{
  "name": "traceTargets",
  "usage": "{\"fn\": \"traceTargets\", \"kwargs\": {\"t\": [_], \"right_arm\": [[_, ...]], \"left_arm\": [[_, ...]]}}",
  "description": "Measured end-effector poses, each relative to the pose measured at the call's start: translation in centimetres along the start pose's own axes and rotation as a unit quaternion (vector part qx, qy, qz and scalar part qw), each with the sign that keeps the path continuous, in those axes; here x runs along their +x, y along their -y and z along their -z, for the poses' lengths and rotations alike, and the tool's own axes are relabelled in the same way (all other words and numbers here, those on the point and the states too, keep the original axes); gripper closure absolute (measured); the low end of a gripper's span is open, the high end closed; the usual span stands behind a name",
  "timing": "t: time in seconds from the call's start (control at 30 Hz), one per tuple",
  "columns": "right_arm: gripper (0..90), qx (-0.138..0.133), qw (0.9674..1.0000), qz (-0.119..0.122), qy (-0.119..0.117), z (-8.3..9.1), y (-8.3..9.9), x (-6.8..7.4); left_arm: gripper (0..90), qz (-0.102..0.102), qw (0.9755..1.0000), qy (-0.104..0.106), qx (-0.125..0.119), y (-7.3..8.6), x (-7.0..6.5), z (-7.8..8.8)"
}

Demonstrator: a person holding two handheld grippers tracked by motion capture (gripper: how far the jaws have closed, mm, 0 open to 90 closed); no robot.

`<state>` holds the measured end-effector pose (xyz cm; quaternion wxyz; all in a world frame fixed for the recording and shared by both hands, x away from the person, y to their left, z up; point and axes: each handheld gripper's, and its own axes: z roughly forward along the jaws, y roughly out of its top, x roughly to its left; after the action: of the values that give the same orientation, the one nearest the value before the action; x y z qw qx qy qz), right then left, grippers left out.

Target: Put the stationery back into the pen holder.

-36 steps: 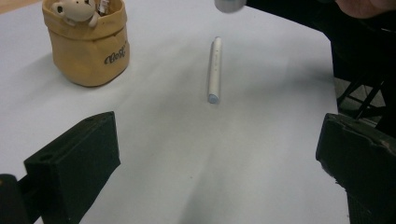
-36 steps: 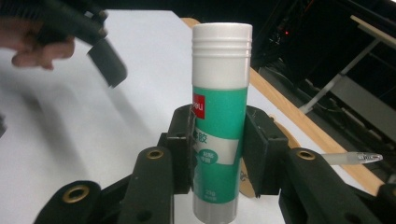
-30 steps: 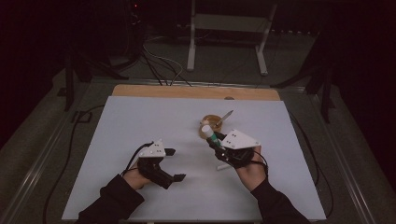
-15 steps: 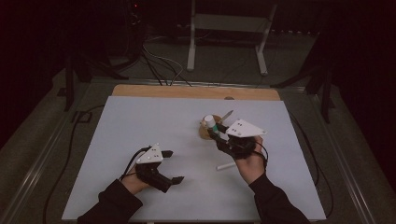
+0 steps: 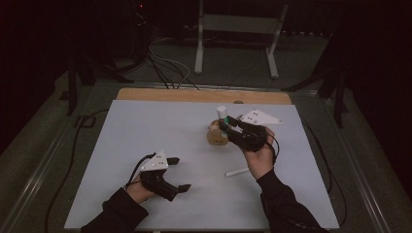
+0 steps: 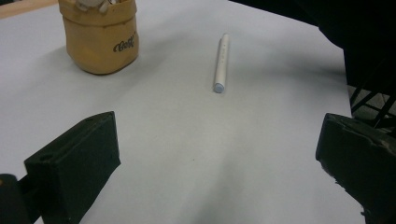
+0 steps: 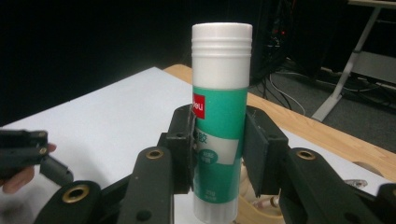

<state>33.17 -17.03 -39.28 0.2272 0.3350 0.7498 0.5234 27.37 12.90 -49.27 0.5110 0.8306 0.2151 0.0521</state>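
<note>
1. Standing upright in the right gripper [image 7: 219, 154], the glue stick [image 7: 220, 116] has its long axis vertical, white ribbed cap on top and green-and-white label toward the camera; the two black pads pinch it at mid-body, one on each side
2. In the high view the right gripper [image 5: 224, 125] holds the glue stick [image 5: 222, 115] above the far right part of the desk [image 5: 145, 126], cap up, just over the tan pouch [image 5: 216, 136]
3. In the right gripper view, the rim of that pouch [image 7: 261, 212] shows directly below the foot of the glue stick, with pale items inside it
4. The left gripper [image 5: 177, 174] rests low over the near left part of the desk, well apart from the glue stick; its jaws are spread wide with nothing between them
5. A white pen [image 5: 237, 172] lies flat on the desk between the two hands, near the right forearm; in the left gripper view the pen [image 6: 221, 63] lies with one end toward the camera, beside the pouch [image 6: 100, 39]
6. A bare wooden strip [image 5: 194, 95] edges the far side of the desk, and beyond it on the floor stand a white metal stand [image 5: 233, 29] and loose cables [image 5: 160, 68]
7. Nothing stands between the glue stick and the pouch's opening
</note>
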Motion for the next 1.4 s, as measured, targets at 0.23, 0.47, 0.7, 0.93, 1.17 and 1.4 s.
{"fn": "traceTargets", "kwargs": {"t": [0.23, 0.47, 0.7, 0.93, 1.17, 1.4], "right_arm": [[65.4, 0.001, 0.9998, -0.017, 0.012, -1.0, -0.3, -1.0], [65.4, 0.011, 0.9991, -0.032, 0.026, -2.4, -0.7, -2.2], [65.3, 0.025, 0.9985, -0.036, 0.033, -3.4, -0.8, -2.9], [65.4, 0.036, 0.9973, -0.042, 0.047, -5.0, -0.6, -3.4], [65.4, 0.044, 0.996, -0.054, 0.056, -5.9, 0.1, -3.9], [65.3, 0.046, 0.9941, -0.072, 0.067, -7.0, 1.0, -4.4]], "left_arm": [[0.3, 0.001, 1.0, 0.004, 0.001, 0.0, 0.0, -0.1], [0.3, 0.004, 1.0, 0.006, -0.003, 0.0, 0.0, -0.1], [0.3, 0.006, 1.0, 0.005, -0.002, 0.0, 0.1, -0.1], [0.3, 0.006, 1.0, 0.005, -0.004, 0.0, 0.0, 0.0], [0.3, 0.007, 0.9999, 0.005, -0.005, 0.0, 0.0, 0.0], [0.3, 0.008, 0.9999, 0.007, -0.005, 0.0, 0.0, -0.1]]}}
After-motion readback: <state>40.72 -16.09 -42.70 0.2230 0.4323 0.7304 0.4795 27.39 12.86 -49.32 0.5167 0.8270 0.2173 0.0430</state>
